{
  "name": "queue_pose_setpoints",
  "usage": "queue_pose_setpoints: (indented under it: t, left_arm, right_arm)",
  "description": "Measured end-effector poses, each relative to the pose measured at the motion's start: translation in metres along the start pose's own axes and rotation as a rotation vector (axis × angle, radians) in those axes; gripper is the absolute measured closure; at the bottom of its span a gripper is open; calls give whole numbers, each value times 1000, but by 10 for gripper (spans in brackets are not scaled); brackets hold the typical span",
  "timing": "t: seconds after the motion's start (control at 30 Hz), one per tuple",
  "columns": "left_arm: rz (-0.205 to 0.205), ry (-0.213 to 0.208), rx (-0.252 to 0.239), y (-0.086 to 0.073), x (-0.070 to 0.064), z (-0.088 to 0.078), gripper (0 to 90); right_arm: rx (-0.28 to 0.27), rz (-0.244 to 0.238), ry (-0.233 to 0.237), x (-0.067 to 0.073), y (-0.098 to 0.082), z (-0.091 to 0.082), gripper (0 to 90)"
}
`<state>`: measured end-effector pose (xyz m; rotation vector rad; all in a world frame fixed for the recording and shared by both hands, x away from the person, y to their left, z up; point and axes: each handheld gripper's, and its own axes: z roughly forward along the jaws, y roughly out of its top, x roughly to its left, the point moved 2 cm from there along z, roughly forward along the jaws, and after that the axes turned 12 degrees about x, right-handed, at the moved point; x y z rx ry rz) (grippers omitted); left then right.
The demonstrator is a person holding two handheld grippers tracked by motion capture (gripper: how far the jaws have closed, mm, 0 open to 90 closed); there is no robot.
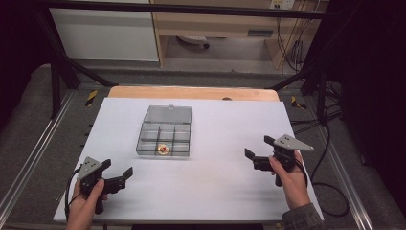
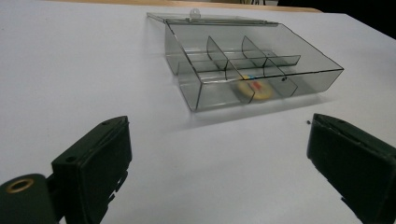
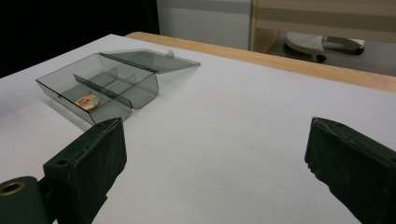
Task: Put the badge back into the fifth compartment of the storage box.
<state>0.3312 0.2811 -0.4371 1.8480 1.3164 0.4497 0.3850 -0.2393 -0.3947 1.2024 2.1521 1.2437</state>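
The box point(image 1: 164, 133), smoky clear plastic with inner dividers, sat on the white counter point(image 1: 225, 182) toward the far middle, its lid point(image 1: 168, 113) folded fully back and lying flat behind it. A small round yellow token point(image 1: 163, 150) with red and blue marks lay in the middle compartment of the near row; the left gripper view showed it against a divider point(image 2: 254, 88), and the right gripper view showed it near the box's front wall point(image 3: 88, 101).

The left gripper point(image 1: 118, 173) was held at the near left of the counter, fingers released and spread wide, nothing between them. It sat well apart from the box, which lay ahead of it and to its right; in its own view the box point(image 2: 252, 70) lay beyond the gap between the two black fingers point(image 2: 93, 163).

The right gripper point(image 1: 257, 149) was held at the near right, fingers likewise spread and empty, pointing left toward the box across bare counter. In its own view the box point(image 3: 100, 84) lay far off at upper left, above the left finger point(image 3: 88, 163).

Neither gripper touched the box. A wooden strip point(image 1: 191, 92) edged the far side of the counter.
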Motion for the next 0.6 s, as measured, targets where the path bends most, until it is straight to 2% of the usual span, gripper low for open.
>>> queue_pose_setpoints:
  t: [0.27,0.33,0.47,0.57,0.6]
  left_arm:
    - [-10,1,-17,1,2,0,64]
    - [-11,6,-14,1,2,1,65]
    - [-12,15,-23,1,3,-1,66]
    - [-5,17,-20,3,2,0,67]
    - [-1,15,-19,3,1,1,67]
  right_arm:
    - [51,64,-48,-9,-42,-4,52]
    - [86,51,-63,-10,-46,-3,48]
    - [119,50,-89,-10,-54,3,49]
    - [188,55,-120,-7,-60,15,58]
    - [210,43,-124,-6,-61,18,57]
